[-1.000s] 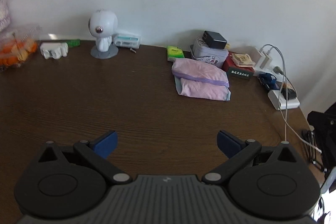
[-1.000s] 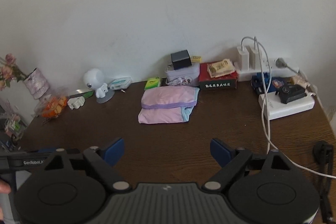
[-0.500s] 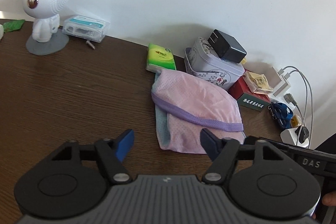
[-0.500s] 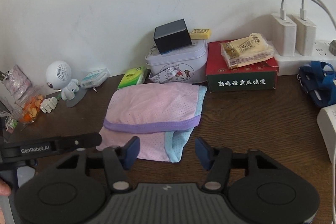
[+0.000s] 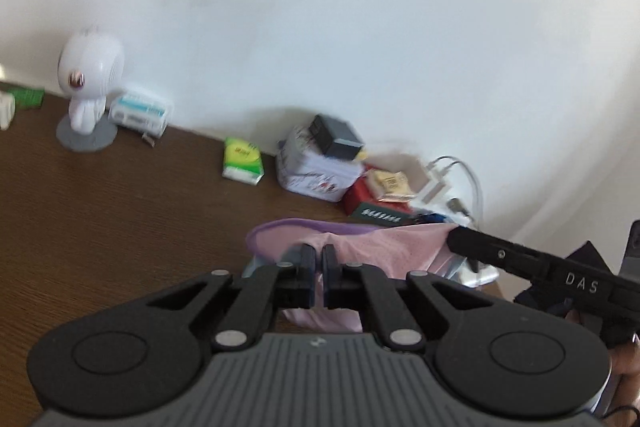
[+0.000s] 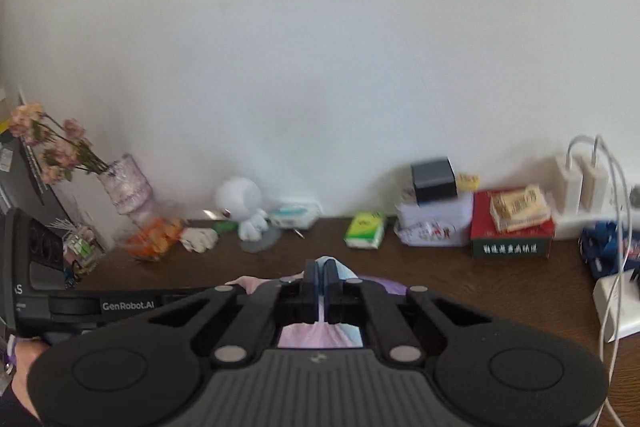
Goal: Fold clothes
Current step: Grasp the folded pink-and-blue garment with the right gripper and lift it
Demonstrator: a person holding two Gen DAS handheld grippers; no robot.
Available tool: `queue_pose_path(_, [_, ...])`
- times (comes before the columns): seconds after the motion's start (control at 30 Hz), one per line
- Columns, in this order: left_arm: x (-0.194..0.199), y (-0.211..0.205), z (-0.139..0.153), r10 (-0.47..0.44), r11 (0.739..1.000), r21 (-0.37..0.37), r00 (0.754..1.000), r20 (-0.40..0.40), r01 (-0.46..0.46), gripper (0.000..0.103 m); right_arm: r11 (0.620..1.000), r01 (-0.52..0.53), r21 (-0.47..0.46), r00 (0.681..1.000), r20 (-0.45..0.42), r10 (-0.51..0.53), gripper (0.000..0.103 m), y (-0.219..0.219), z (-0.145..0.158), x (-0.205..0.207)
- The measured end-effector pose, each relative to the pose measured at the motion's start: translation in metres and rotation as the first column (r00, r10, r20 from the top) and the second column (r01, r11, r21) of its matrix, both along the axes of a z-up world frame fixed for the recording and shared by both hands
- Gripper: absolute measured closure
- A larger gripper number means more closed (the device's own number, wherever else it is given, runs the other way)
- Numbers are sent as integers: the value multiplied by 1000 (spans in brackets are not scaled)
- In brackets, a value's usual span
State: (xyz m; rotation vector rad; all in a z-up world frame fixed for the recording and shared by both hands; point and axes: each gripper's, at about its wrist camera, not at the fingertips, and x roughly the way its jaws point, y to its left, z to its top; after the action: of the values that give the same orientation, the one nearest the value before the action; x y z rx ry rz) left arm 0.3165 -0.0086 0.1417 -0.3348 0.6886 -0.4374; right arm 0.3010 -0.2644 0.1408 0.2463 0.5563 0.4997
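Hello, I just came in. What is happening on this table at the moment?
A person is working on a pink garment with a handheld gripper in each hand. The left gripper and the right gripper have both just closed, each pinching the cloth, and the garment is bunched up between them above the brown table. A tissue pack, a tin and a red box stand untouched along the wall.

Dark wooden table (image 5: 100, 211); green tissue pack (image 5: 242, 161); white figurine (image 5: 90, 99); patterned tin (image 5: 316, 173)
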Motion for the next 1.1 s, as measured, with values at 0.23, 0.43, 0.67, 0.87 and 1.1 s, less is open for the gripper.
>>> queue_pose_path(0.23, [-169, 19, 93, -53, 998, 49, 979, 198, 44, 100, 996, -69, -64, 979, 189, 80, 102, 12, 83, -159])
queue_pose_path(0.43, [-304, 49, 7, -91, 993, 74, 996, 21, 89, 100, 969, -196, -151, 979, 30, 202, 102, 30, 0, -290])
queue_pose_path(0.67, [-381, 86, -66, -33, 999, -28, 984, -173, 28, 72, 958, -265, -110, 951, -194, 241, 88, 29, -107, -378])
queue_pose_path(0.87, [-321, 57, -31, 8, 991, 131, 999, -41, -2, 50, 993, -115, -30, 993, -42, 113, 46, 2, -81, -358])
queue_pose_path(1.1, [-210, 22, -91, 73, 968, 249, 984, -162, -30, 49, 999, -38, 0, 981, -189, 37, 53, 10, -115, -266])
